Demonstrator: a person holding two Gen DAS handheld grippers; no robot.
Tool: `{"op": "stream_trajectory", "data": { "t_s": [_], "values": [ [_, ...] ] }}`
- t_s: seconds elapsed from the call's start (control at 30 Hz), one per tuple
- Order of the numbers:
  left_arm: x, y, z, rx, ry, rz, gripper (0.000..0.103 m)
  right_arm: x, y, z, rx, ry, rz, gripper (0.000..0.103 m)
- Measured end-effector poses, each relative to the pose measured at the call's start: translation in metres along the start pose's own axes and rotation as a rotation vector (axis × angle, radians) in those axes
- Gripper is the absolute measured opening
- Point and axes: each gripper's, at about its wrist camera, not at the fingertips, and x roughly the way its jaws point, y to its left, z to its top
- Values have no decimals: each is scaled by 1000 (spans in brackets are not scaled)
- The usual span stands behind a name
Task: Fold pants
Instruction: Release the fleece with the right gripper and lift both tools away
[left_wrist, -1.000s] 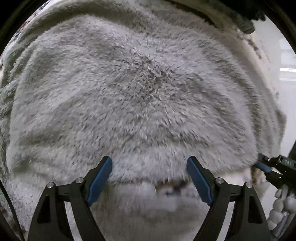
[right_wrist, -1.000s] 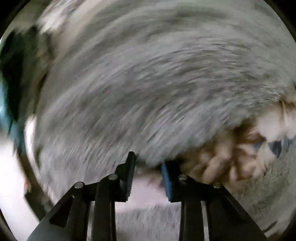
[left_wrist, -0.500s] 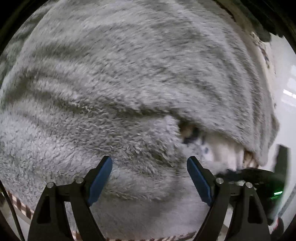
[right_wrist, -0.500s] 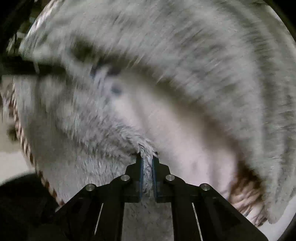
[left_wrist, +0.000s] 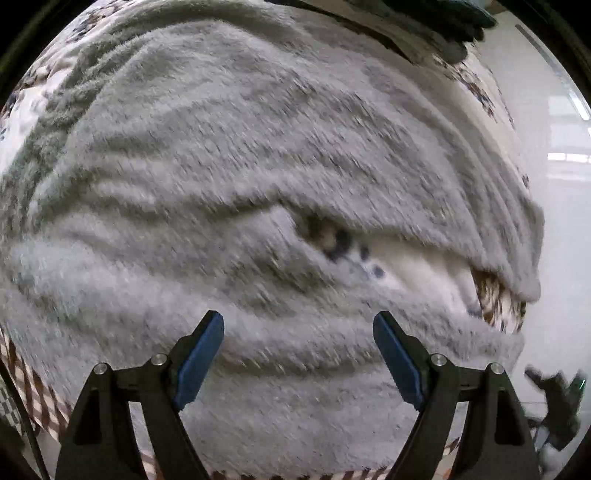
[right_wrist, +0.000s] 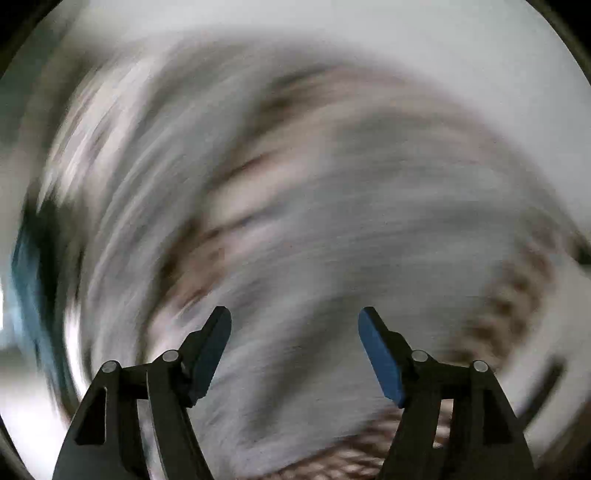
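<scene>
Grey fleece pants (left_wrist: 258, 177) spread across a patterned cloth (left_wrist: 480, 88), filling most of the left wrist view, one layer folded over along a ridge with pale lining (left_wrist: 417, 273) showing at the fold's right end; left gripper (left_wrist: 298, 354) above the fleece, jaws spread wide, nothing between the blue pads. Right gripper (right_wrist: 294, 350) over the same fleece, view heavily blurred; jaws just opening, now apart, nothing pinched.
</scene>
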Motion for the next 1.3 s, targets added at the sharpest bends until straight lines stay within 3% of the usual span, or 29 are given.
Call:
{"op": "stream_trajectory", "data": {
  "t_s": [0.1,0.13,0.2,0.23,0.27,0.3,0.37,0.43,0.47,0.57,0.6,0.67,0.7,0.73,0.8,0.87,0.9,0.93,1.0,1.13,1.23,1.3],
  "values": [
    [15,-9,-6,-18,42,0,82,6,-77,29,118,-37,-160,74],
    [24,-10,-8,-20,51,1,82,18,-93,36,146,-13,-140,74],
    [37,-17,-13,-16,71,15,82,44,-107,48,173,63,27,73],
    [41,-19,-15,-15,77,24,82,53,-106,51,161,87,84,60],
    [46,-23,-18,-12,83,31,82,59,-102,51,143,93,133,31],
    [49,-26,-21,-6,84,40,82,63,-91,50,88,92,127,15],
    [50,-32,-21,10,81,65,82,53,-71,53,-40,35,74,11],
    [47,-37,-20,15,68,66,82,40,-83,66,-13,-46,8,11],
    [48,-45,-20,18,57,69,82,41,-92,72,25,-44,6,12],
    [39,-54,-12,29,24,62,82,64,-106,82,120,115,69,18],
    [34,-51,-9,30,23,61,82,58,-104,86,109,123,57,23],
    [23,-55,0,42,17,45,82,43,-86,78,56,114,11,56],
    [15,-59,8,53,8,47,82,29,-79,67,21,89,-5,67],
    [8,-62,13,62,-3,38,82,12,-61,56,-21,60,-14,79],
    [-9,-68,24,91,-38,38,82,-6,-15,42,-191,16,-47,80],
    [-24,-78,43,141,-63,26,91,-13,38,25,-365,31,-27,89],
    [-32,-82,57,171,-77,35,102,-8,79,14,-439,51,-13,89],
    [-39,-86,71,206,-94,50,102,-2,115,6,-519,65,9,89],
    [-44,-92,104,293,-110,102,102,6,190,-12,-700,84,41,89],
    [-47,-104,177,486,-139,195,102,41,340,-47,-1088,129,13,89],
    [-41,-108,225,645,-178,328,102,75,438,-76,-1321,174,-71,89],
    [-29,-105,250,729,-158,395,102,100,489,-96,-1471,175,-137,89]
  ]
}}
